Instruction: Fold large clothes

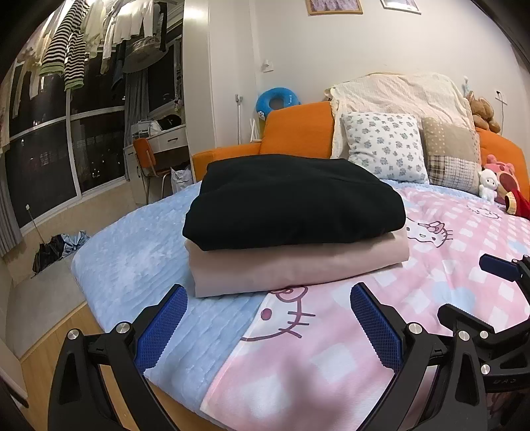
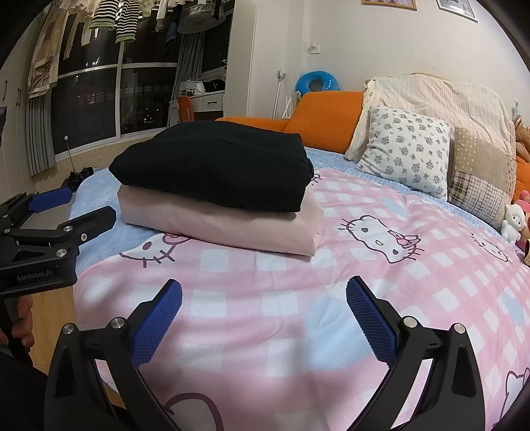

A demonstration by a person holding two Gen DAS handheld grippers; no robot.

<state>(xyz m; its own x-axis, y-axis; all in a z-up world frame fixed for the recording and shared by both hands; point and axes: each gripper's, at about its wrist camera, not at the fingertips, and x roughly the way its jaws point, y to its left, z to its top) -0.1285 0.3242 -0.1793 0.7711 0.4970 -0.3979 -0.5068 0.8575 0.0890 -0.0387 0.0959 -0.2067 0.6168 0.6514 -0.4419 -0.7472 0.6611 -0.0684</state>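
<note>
Hovering empty with fingers spread, left gripper (image 1: 268, 318) and right gripper (image 2: 264, 313), folded black garment (image 1: 291, 202) atop pink one (image 1: 298, 268), floral pillow (image 1: 386, 146) behind.

I see the black folded garment (image 1: 291, 199) covering most of the top of the pink folded garment (image 1: 298, 268) beneath it; only the pink one's front and side faces show. Behind the stack, part of the orange headboard (image 1: 298, 132) is hidden. In the left wrist view, the right gripper (image 1: 470, 291) is cut off by the right edge. In the right wrist view, the hand (image 2: 23, 321) holding the left gripper (image 2: 79, 205) is cut by the left edge. Wall pictures (image 2: 455, 8) are cropped at the top.
</note>
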